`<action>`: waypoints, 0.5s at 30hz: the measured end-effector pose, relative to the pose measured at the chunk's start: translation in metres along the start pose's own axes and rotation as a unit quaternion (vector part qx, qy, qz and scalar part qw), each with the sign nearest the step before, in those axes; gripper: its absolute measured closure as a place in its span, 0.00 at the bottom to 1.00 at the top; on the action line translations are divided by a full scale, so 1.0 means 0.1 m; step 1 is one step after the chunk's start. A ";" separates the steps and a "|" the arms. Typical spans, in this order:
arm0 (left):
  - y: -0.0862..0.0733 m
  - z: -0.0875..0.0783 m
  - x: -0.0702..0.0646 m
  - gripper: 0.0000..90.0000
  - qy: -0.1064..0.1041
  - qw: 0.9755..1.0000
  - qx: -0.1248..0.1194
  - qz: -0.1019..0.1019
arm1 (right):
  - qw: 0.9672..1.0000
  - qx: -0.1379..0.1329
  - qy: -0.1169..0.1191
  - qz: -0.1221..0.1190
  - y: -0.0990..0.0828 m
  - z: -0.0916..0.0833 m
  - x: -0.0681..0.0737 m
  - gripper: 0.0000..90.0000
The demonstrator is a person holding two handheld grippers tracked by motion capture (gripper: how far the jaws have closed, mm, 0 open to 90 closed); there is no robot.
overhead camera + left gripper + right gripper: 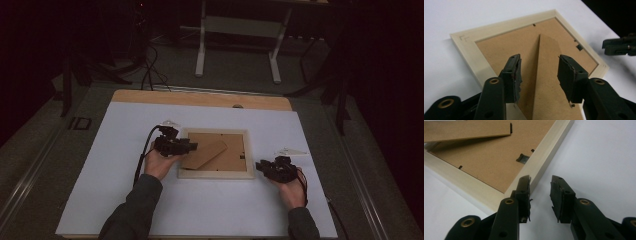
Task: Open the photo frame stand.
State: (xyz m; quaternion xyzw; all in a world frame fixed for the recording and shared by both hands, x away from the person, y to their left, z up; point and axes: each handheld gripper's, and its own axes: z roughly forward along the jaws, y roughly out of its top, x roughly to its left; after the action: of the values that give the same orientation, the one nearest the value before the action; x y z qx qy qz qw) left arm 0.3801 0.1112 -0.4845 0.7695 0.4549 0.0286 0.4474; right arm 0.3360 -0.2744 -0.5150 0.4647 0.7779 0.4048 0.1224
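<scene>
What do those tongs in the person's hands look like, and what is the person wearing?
Both the left tongs and the right tongs are black, with two blocky jaws, worn pads and brass-coloured rivets. Each carries a pale three-cornered plate on top. A black cable trails from the left one, a reddish one from the right. The sleeves are dark grey.

the rectangular pale wooden picture frame (216, 174) looks smooth and matt; its brown fibreboard backing (499, 50) and stand flap (546, 75) look dull, faintly grainy. the white table sheet (200, 210) looks matt. a small metal clip (522, 158) glints.
</scene>
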 end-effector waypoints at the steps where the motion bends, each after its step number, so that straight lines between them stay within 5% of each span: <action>1: 0.00 0.02 0.01 0.59 -0.003 1.000 0.002 -0.002 | 1.000 0.000 0.000 0.000 0.00 0.00 0.00 0.76; 7: 0.00 0.14 0.03 0.55 -0.030 0.999 0.022 0.006 | 1.000 -0.001 0.001 0.002 0.00 0.00 -0.01 0.76; 15: -0.01 0.26 0.01 0.51 -0.037 0.998 0.052 0.016 | 1.000 0.000 0.002 -0.001 0.00 0.01 0.01 0.76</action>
State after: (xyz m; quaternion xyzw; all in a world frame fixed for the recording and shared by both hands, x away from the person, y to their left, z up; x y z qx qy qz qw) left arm 0.3913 0.0945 -0.5015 0.7991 0.4268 -0.0167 0.4232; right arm 0.3361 -0.2734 -0.5150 0.4633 0.7785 0.4058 0.1207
